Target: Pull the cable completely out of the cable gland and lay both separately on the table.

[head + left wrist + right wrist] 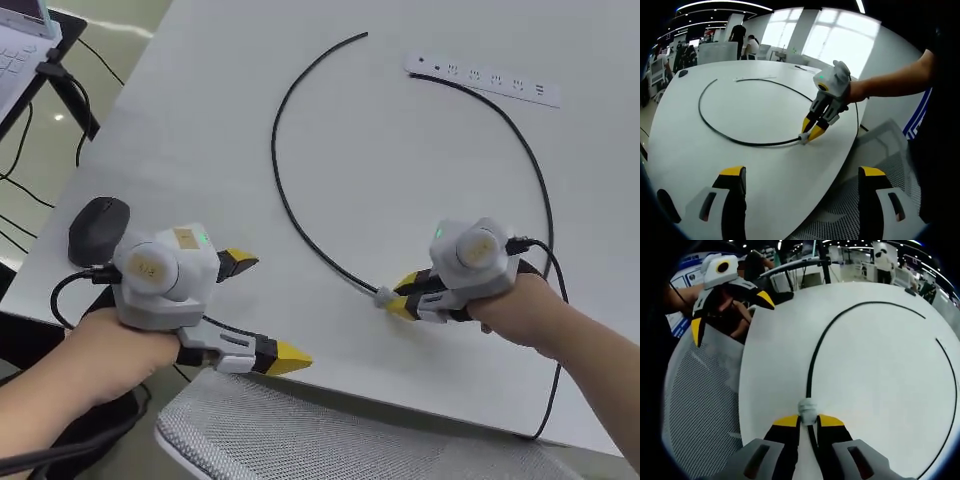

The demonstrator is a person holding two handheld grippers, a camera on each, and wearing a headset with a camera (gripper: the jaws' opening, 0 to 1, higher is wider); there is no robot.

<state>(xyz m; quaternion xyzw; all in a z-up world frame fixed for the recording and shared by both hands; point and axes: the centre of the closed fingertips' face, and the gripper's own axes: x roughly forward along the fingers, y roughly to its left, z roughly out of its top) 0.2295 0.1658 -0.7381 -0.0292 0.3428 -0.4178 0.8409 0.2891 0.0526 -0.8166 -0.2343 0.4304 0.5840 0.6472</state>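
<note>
A long black cable (279, 190) lies in a wide arc on the white table (200, 120). Its near end carries a small pale cable gland (383, 296). My right gripper (403, 297) is shut on the cable right behind the gland. In the right gripper view the gland (807, 410) sits just past the yellow tips of that gripper (809, 422), and the cable (815, 355) curves away ahead. My left gripper (265, 310) hangs open over the table's near edge with nothing in it. In the left gripper view its jaws (801, 172) stand wide apart, facing the gland (803, 137).
A white power strip (480, 78) lies at the back, and its black cord (530, 170) runs down past my right hand. A dark mouse (97, 228) sits at the left edge. A grey mesh chair (300, 435) stands below the near edge.
</note>
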